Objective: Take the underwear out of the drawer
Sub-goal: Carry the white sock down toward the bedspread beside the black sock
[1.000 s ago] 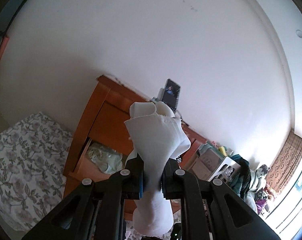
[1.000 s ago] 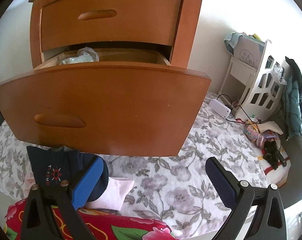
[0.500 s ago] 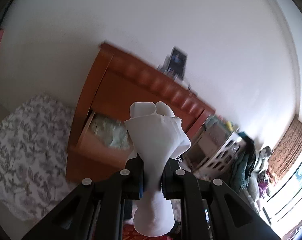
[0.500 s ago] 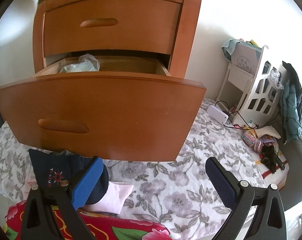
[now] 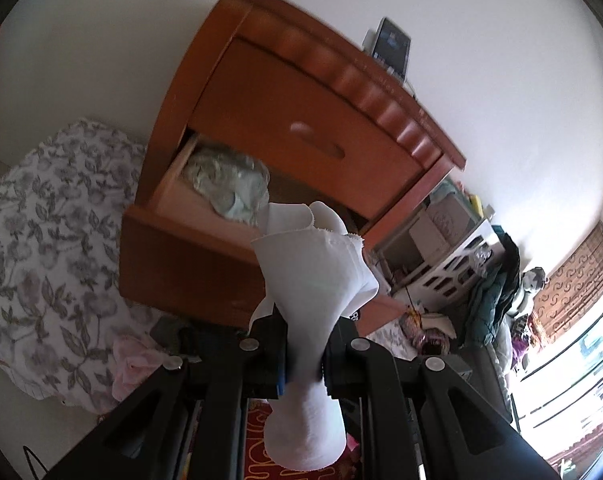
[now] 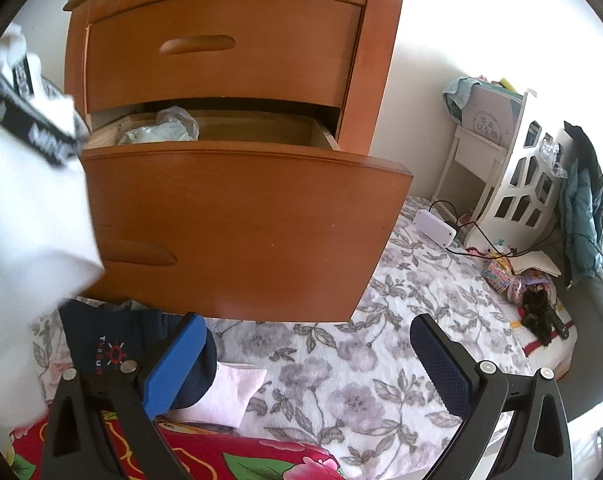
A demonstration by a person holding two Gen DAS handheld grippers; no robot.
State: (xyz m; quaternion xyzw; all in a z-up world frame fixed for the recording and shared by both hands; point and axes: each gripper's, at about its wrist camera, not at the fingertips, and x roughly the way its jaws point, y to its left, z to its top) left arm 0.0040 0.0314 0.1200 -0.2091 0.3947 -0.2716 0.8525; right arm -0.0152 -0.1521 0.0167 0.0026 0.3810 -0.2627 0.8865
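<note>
White underwear (image 5: 313,280) with a black lettered waistband is pinched in my left gripper (image 5: 304,364), which is shut on it in front of the wooden nightstand (image 5: 285,92). The same garment (image 6: 25,208) fills the left edge of the right wrist view. The lower drawer (image 6: 245,232) stands pulled out, with a crumpled pale green bundle (image 6: 161,130) inside. My right gripper (image 6: 305,364) hangs open over the floral bedspread (image 6: 365,344) below the drawer front, holding nothing. Dark navy underwear (image 6: 113,344) and a pale pink piece (image 6: 225,394) lie on the bed beside its left finger.
The upper drawer (image 6: 221,52) is closed. A white cut-out shelf (image 6: 517,184) with a teal jacket (image 6: 581,204), a white box with cables (image 6: 435,226) and small clutter sit to the right. A red flowered cloth (image 6: 229,456) lies at the near edge. A phone (image 5: 391,44) stands on the nightstand.
My left gripper has come down and tilted downward with the white underwear, which has swung into the left of the right wrist view. The right gripper has stayed put.
</note>
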